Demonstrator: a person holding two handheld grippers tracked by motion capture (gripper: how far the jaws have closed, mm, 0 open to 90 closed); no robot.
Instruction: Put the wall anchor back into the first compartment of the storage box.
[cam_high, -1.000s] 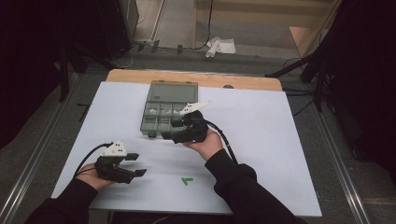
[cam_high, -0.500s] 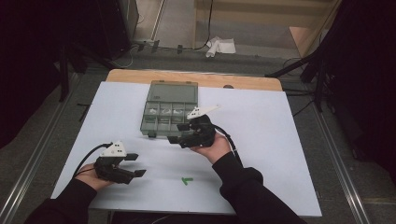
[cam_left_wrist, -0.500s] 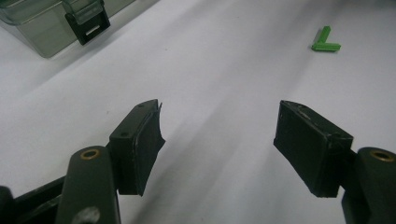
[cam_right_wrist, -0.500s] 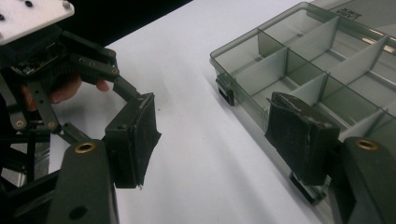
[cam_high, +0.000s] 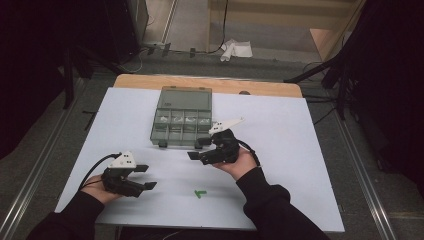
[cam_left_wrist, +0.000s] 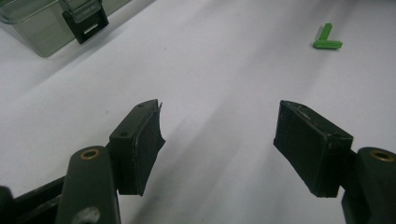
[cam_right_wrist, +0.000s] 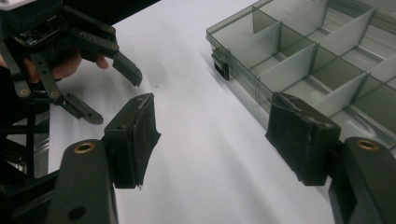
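My left gripper (cam_high: 142, 176) has its fingers (cam_left_wrist: 140, 140) spread apart, nothing between them, low over the white bench (cam_high: 300, 150). My right gripper (cam_high: 197, 149) is likewise spread wide and empty, just beside the near edge of the grey compartment box (cam_high: 182, 122). A small green marker (cam_high: 200, 193) lies between my hands.

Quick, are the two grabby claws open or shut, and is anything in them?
Left gripper: open, nothing between its jaws.
Right gripper: open, nothing between its jaws.
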